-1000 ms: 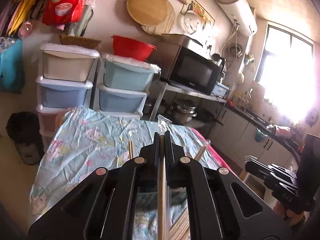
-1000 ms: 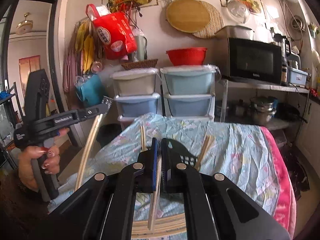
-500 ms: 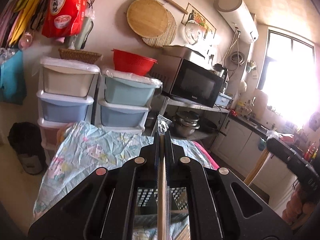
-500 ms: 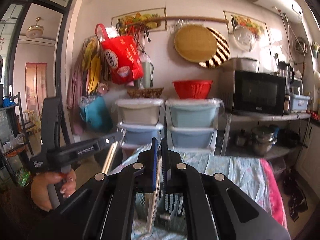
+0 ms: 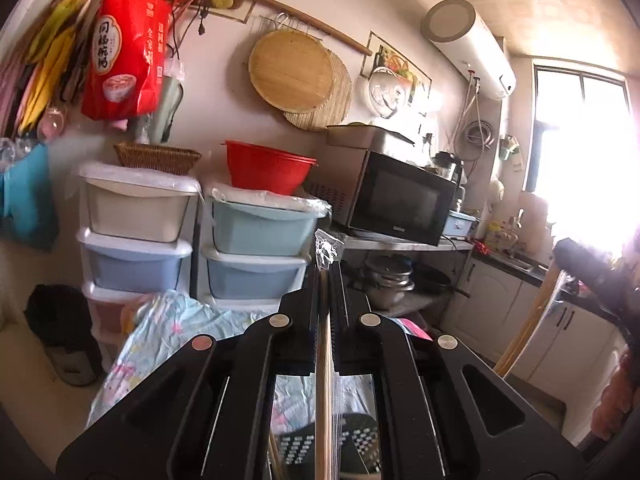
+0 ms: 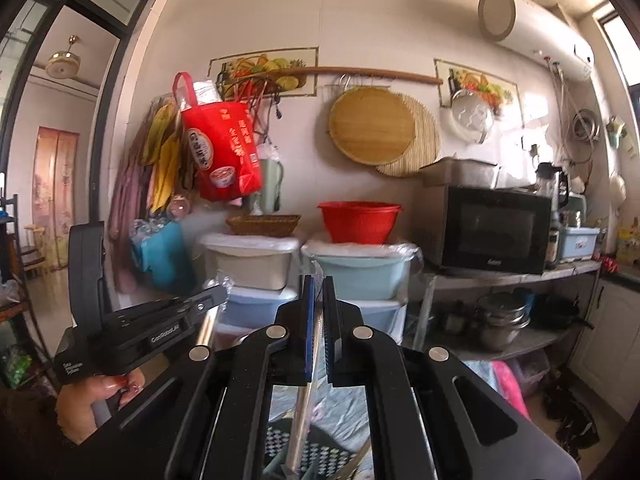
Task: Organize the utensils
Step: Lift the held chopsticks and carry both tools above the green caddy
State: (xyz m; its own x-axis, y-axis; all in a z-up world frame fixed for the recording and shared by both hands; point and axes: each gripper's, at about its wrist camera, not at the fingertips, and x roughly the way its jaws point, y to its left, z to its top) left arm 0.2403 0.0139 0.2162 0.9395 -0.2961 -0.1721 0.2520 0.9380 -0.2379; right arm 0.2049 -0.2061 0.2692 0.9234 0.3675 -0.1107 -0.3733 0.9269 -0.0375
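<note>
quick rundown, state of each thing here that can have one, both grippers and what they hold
left gripper: shut on wrapped chopsticks, raised above the table
wrapped chopsticks: clamped, hanging down, wrapper tip poking past the fingers
right gripper: shut on second wrapped chopsticks
second wrapped chopsticks: clamped, hanging down over the dark perforated basket
microwave: door closed
storage drawers: closed

Open air lies ahead of both claws, above the tabletop (image 5: pixel 168 332). Far beyond it, stacked drawer bins (image 6: pixel 256 268) and a red basin (image 6: pixel 359 222) wall off the back. To the right a microwave (image 6: pixel 492 230) on its shelf blocks passage. Low and near, a perforated basket (image 6: pixel 308 450) sits under the claws.
</note>
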